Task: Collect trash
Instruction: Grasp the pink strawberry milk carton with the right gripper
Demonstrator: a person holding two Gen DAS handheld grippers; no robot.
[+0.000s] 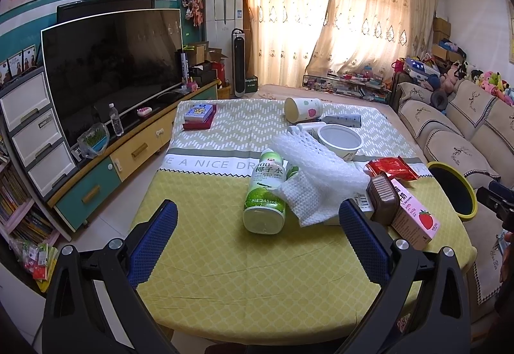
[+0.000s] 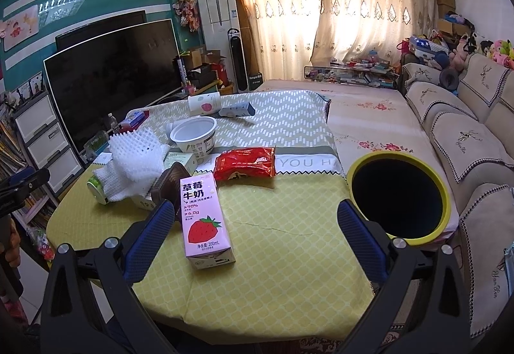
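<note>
Trash lies on a table with a yellow-green cloth (image 1: 225, 257). A green coconut-water bottle (image 1: 265, 193) lies on its side under white foam netting (image 1: 318, 174). My left gripper (image 1: 257, 222) is open, just short of the bottle's base. A pink strawberry milk carton (image 2: 204, 219) lies between the fingers of my open right gripper (image 2: 253, 225), nearer the left finger. A brown plastic tray (image 2: 168, 183), a red snack wrapper (image 2: 245, 162), a white bowl (image 2: 194, 135) and a tipped paper cup (image 2: 204, 103) lie further back. A yellow-rimmed black bin (image 2: 398, 196) stands at the table's right edge.
A TV (image 1: 112, 64) on a low cabinet stands to the left, with drawers (image 1: 35, 129) beside it. A beige sofa (image 2: 465, 135) runs along the right. A red and blue box (image 1: 199, 116) sits at the table's far left. Curtains hang behind.
</note>
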